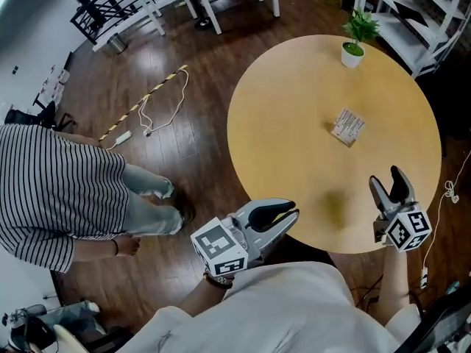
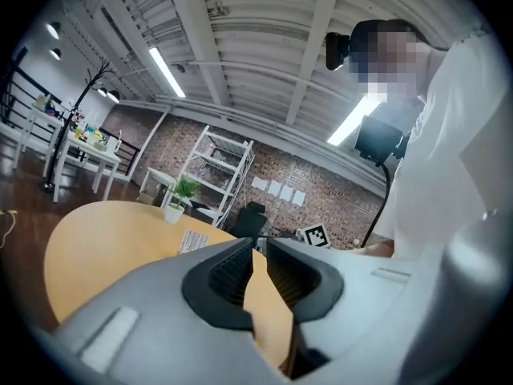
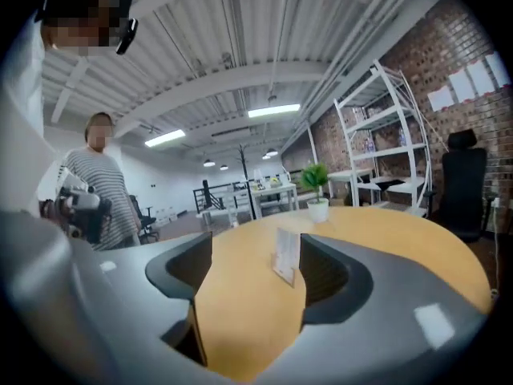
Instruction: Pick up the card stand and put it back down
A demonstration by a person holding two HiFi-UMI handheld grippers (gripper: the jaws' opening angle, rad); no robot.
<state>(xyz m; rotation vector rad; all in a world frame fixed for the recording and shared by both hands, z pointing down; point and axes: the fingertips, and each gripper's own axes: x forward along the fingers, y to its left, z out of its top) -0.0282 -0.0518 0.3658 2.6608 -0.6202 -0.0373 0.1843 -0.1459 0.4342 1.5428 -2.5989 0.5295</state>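
Note:
The card stand (image 1: 347,127) is a small clear stand with a printed card, upright on the round wooden table (image 1: 294,123), right of its middle. My right gripper (image 1: 388,179) hovers at the table's near right edge, well short of the stand, jaws open and empty. In the right gripper view the card stand (image 3: 287,255) shows ahead on the table, beyond the spread right gripper (image 3: 256,247). My left gripper (image 1: 291,210) sits at the table's near left edge, jaws shut with nothing between them. The left gripper view shows the left gripper (image 2: 256,247) and the stand (image 2: 192,241) further off.
A small potted plant (image 1: 353,50) stands at the table's far edge. A person in a striped shirt (image 1: 59,190) stands on the wooden floor to the left. White shelving (image 1: 427,13) is at the back right. A cable (image 1: 158,109) lies on the floor.

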